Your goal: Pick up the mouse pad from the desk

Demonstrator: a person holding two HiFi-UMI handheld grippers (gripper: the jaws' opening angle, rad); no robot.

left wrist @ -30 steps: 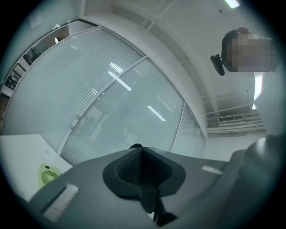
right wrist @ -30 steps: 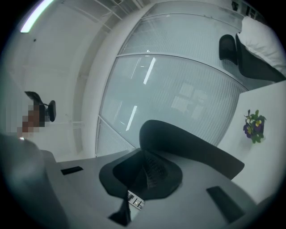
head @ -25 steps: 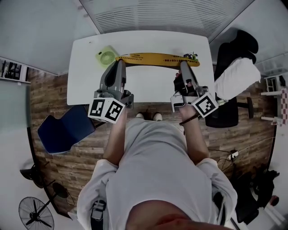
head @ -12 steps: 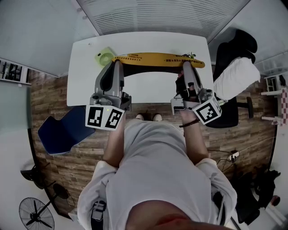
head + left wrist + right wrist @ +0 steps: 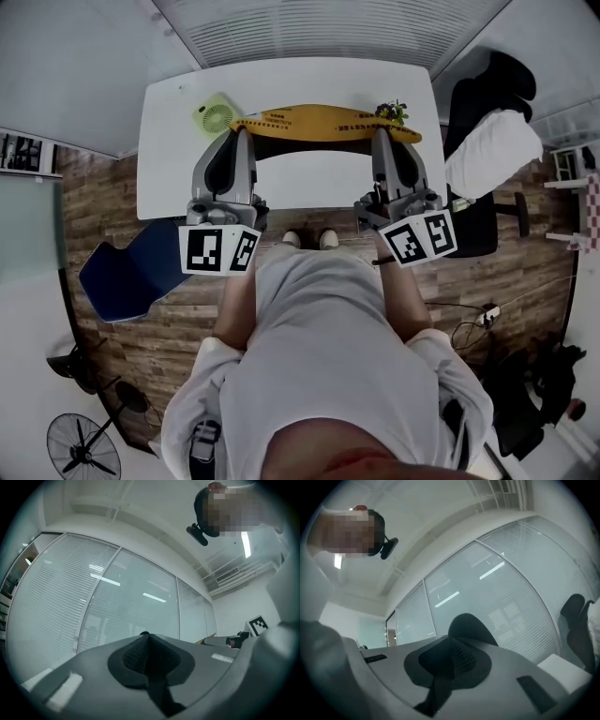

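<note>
A long yellow mouse pad [image 5: 319,120] with a dark underside hangs above the white desk [image 5: 309,183], stretched between my two grippers. My left gripper [image 5: 242,139] is shut on the pad's left end, just right of a green fan. At the pad's right end my right gripper [image 5: 383,141] is also shut, below a small plant. In the left gripper view the jaws [image 5: 149,660] pinch black textured material [image 5: 136,658]. The right gripper view shows the same black stuff [image 5: 461,660] nipped in the right gripper [image 5: 445,665]. Both gripper views look up at a glass wall.
A round green fan [image 5: 217,114] and a small potted plant [image 5: 394,111] stand at the desk's far edge. A black office chair [image 5: 478,220] draped with white cloth is to the right. A blue chair [image 5: 131,267] sits at the lower left on the wood floor.
Both grippers have rolled so their marker cubes face the head camera more squarely. They have risen a little with the pad still held between them.
</note>
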